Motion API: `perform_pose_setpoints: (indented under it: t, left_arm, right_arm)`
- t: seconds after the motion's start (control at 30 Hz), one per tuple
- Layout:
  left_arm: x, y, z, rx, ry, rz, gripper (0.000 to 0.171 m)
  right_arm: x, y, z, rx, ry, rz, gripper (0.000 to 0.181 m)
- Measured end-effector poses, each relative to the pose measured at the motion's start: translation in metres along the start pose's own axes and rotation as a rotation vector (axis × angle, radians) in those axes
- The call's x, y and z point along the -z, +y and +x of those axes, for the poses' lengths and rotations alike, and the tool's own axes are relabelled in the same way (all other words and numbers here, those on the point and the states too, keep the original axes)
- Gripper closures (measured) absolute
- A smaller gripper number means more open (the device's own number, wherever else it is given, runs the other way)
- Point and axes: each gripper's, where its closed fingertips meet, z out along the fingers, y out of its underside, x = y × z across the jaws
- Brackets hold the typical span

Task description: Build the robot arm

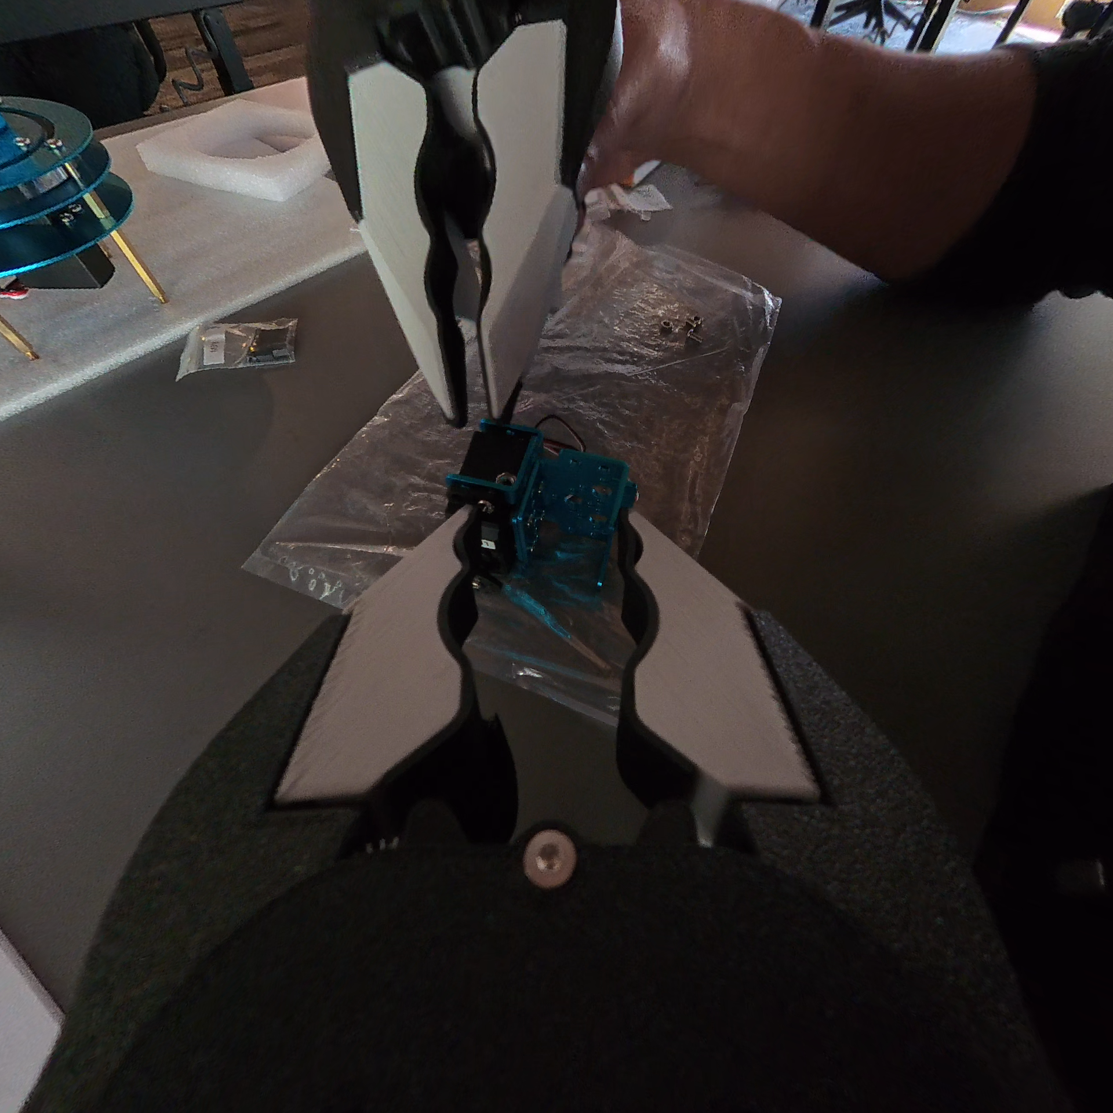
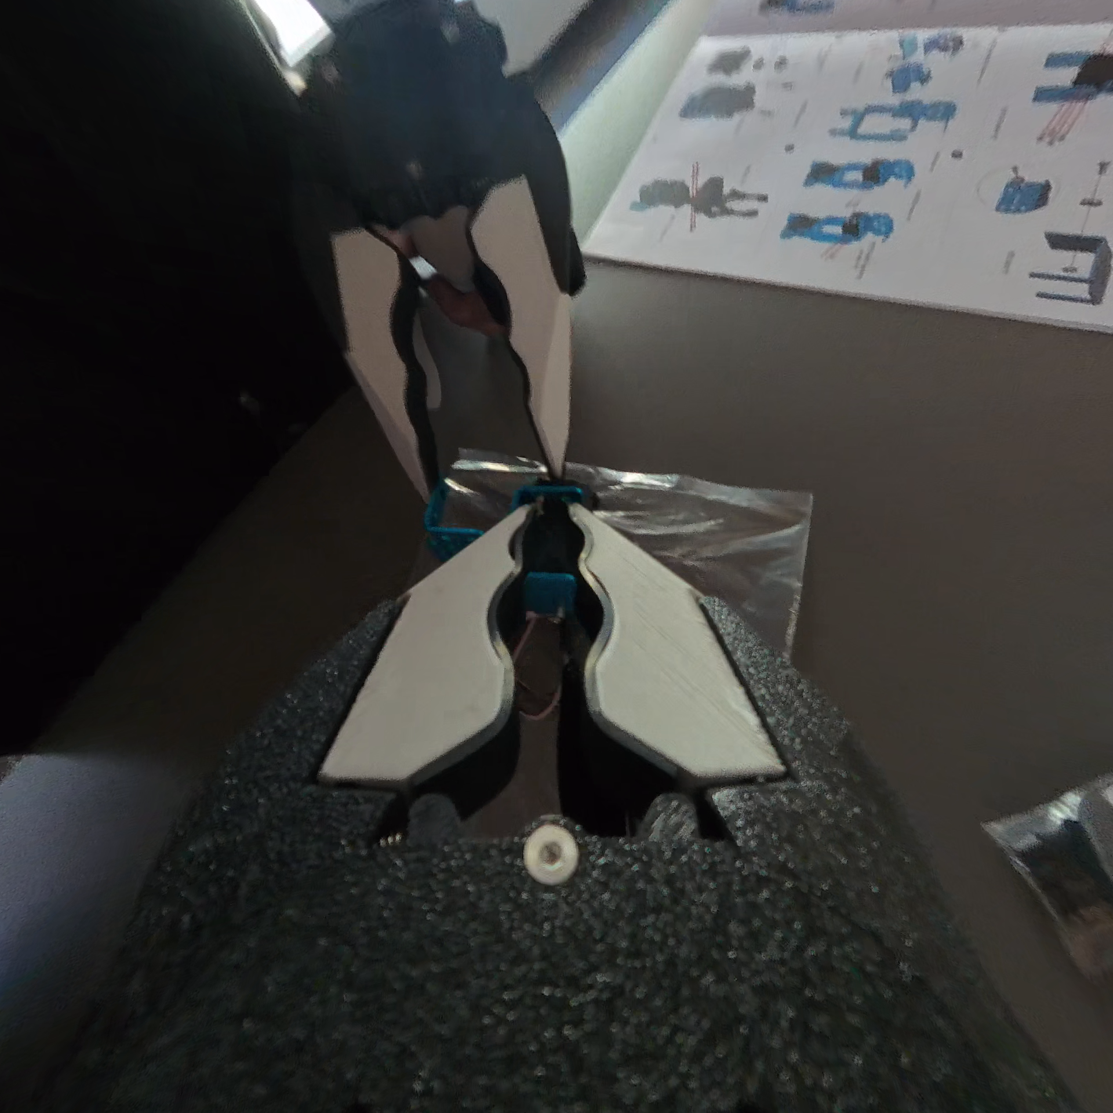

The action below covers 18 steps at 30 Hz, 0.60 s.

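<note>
A blue bracket-and-servo assembly [image 1: 530,500] is being gripped by both sets of tongs over a clear plastic bag [image 1: 632,385] mid-worktop [image 1: 873,482]: left tongs [image 1: 542,518] part-open around the bracket end, right tongs [image 2: 551,512] nearly closed on the servo end, apparently steadying it.

Dim room with a dark brown table [image 1: 873,482], a white table [image 1: 199,241] beside it, and bright light far behind.
</note>
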Motion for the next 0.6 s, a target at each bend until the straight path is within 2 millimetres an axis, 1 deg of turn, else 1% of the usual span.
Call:
perform_pose_setpoints:
  t: [0.03, 0.13, 0.2, 0.27, 0.37, 0.47, 0.5, 0.6]
  left_arm:
    - [0.0, 0.0, 0.0, -0.001, 0.001, 0.0, 0.127]
    - [0.0, 0.0, 0.0, -0.001, 0.001, 0.0, 0.127]
    - [-0.001, -0.001, 0.0, -0.001, -0.001, 0.001, 0.127]
    - [-0.001, -0.001, 0.0, -0.002, -0.003, 0.001, 0.127]
    - [0.0, 0.0, 0.0, -0.001, -0.004, 0.001, 0.127]
    - [0.0, 0.0, 0.001, -0.001, -0.002, 0.001, 0.127]
    - [0.0, -0.001, 0.0, -0.002, -0.002, 0.001, 0.127]
    - [-0.001, -0.001, 0.001, -0.003, 0.0, 0.001, 0.127]
  right_arm:
    - [-0.001, 0.001, 0.004, 0.01, 0.028, -0.038, 0.174]
    - [-0.008, 0.001, 0.005, 0.019, 0.037, -0.11, 0.167]
    - [-0.013, 0.002, 0.005, 0.029, 0.042, -0.132, 0.162]
    - [-0.016, 0.006, 0.004, 0.027, 0.036, -0.149, 0.161]
    - [-0.016, 0.007, 0.006, 0.013, 0.035, -0.138, 0.16]
    - [-0.01, 0.009, 0.011, 0.002, 0.054, -0.141, 0.161]
    - [-0.007, 0.01, 0.012, 0.0, 0.056, -0.142, 0.165]
    - [-0.008, 0.011, 0.005, -0.009, 0.001, -0.123, 0.175]
